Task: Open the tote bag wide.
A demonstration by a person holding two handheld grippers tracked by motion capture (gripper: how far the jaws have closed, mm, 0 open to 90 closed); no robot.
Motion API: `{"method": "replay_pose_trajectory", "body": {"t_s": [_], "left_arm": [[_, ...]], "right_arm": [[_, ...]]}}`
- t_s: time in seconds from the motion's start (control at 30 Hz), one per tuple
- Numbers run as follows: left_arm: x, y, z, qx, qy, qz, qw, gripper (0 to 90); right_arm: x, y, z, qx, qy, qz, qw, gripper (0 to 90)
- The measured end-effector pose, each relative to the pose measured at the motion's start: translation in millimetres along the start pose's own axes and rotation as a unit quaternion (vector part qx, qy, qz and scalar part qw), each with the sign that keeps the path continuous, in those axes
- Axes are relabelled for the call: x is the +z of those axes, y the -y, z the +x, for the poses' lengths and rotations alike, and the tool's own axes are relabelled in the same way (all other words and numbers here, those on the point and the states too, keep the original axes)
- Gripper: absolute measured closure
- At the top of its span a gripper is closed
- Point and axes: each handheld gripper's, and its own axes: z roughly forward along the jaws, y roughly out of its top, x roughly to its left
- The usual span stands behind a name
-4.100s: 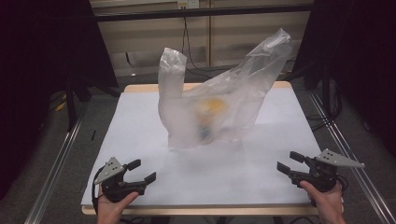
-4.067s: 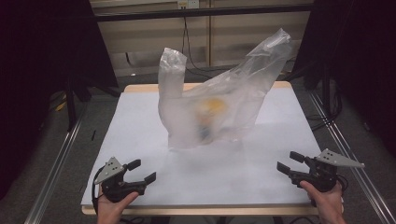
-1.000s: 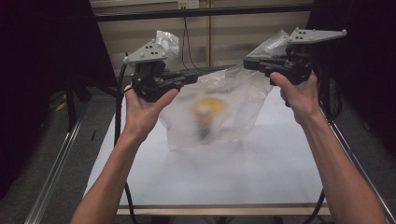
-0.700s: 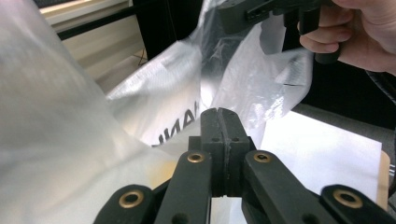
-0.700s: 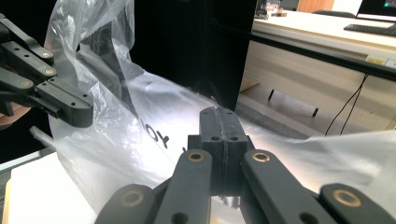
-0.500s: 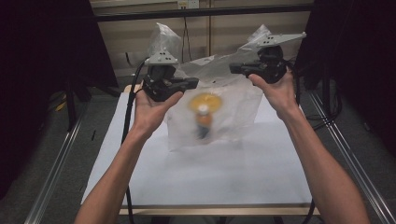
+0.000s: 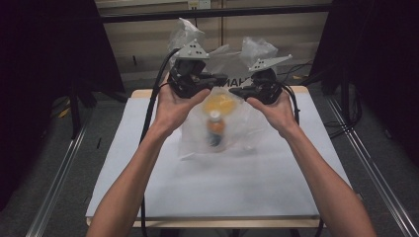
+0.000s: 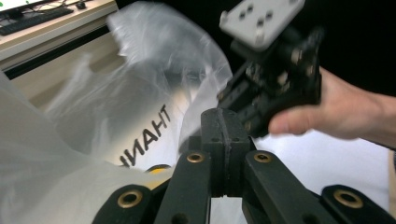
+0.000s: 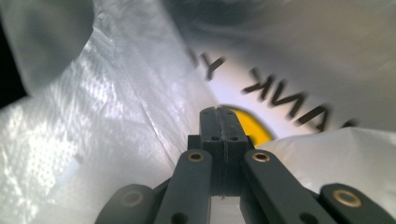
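Note:
A clear plastic bag (image 7: 249,131) with black lettering stands on the white table (image 7: 222,190). Inside it are a yellow round thing (image 7: 221,104) and a small bottle (image 7: 216,131). My left gripper (image 7: 221,79) and right gripper (image 7: 236,92) meet above the bag's mouth, tips almost touching. Each is shut, pinching the thin plastic of a handle, and the handle tops (image 7: 184,30) bunch up behind them. In the left gripper view my shut left gripper (image 8: 224,119) faces the bag (image 8: 140,107) and the right gripper (image 8: 275,79). In the right gripper view the right gripper (image 9: 218,115) points into the bag (image 9: 116,93).
Metal rails (image 7: 54,182) run along both sides of the table. A dark crossbar (image 7: 212,12) spans the back, with cables (image 7: 301,69) behind the far edge. The person's forearms (image 7: 133,187) reach in over the near half of the table.
Both hands have come toward each other and the right one has sunk. The bag's two handles have been drawn together with them, and the bag now stands narrower.

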Motion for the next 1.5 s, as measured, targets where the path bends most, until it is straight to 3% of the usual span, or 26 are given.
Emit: {"method": "replay_pose_trajectory", "body": {"t_s": [0.07,0.17,0.2,0.23,0.37,0.5,0.57,0.7,0.8,0.83,0.93,0.97,1.0,1.3,1.5], "left_arm": [[4.4,0.5,1.5,-0.003,-0.002,0.004,1.0,90.0],[13.2,10.0,12.7,-0.03,-0.003,0.012,0.9995,90.0],[13.2,10.0,12.7,-0.03,-0.003,0.012,0.9995,90.0],[17.6,19.9,16.9,-0.036,-0.013,0.025,0.9989,90.0],[24.0,36.7,23.2,-0.05,-0.016,0.032,0.9981,90.0],[37.1,53.1,20.5,-0.036,-0.014,0.052,0.9979,89.8],[41.9,57.1,19.9,-0.041,-0.009,0.053,0.9977,89.9],[47.3,58.9,12.7,-0.014,0.002,0.056,0.9983,88.9],[50.8,59.5,5.3,-0.001,-0.011,0.073,0.9973,89.3],[50.4,62.0,7.7,-0.005,-0.022,0.08,0.9966,89.5],[48.8,75.4,19.6,-0.053,-0.043,0.073,0.995,90.0],[48.8,75.4,19.6,-0.053,-0.043,0.073,0.995,90.0],[47.5,85.2,22.6,-0.066,-0.043,0.074,0.9942,90.0],[44.7,118.3,32.1,-0.095,-0.045,0.082,0.991,90.0],[47.5,132.0,35.9,-0.105,-0.018,0.075,0.9915,90.0]], "right_arm": [[6.9,7.3,3.0,0.006,-0.004,0.005,1.0,90.0],[16.9,18.4,4.9,0.015,-0.014,0.011,0.9997,90.0],[19.4,21.9,6.0,0.016,-0.018,0.012,0.9996,90.0],[21.2,25.5,7.0,0.015,-0.021,0.014,0.9996,90.0],[25.7,35.6,10.9,0.024,-0.032,0.013,0.9991,90.0],[32.8,47.0,21.3,0.022,-0.045,0.018,0.9986,90.0],[36.3,50.9,24.3,0.022,-0.049,0.021,0.9983,90.0],[42.0,56.5,32.4,0.017,-0.052,0.031,0.998,90.0],[45.9,60.0,38.3,0.008,-0.052,0.038,0.9979,90.0],[46.5,61.1,39.2,0.009,-0.055,0.037,0.9978,90.0],[44.8,65.2,40.2,0.015,-0.055,0.029,0.998,90.0],[44.8,65.2,40.2,0.015,-0.055,0.029,0.998,90.0],[43.2,68.7,40.8,0.015,-0.05,0.032,0.9981,90.0],[37.0,82.1,36.7,0.032,-0.042,0.022,0.9984,90.0],[32.2,86.3,29.9,0.048,-0.034,0.008,0.9982,90.0]]}}
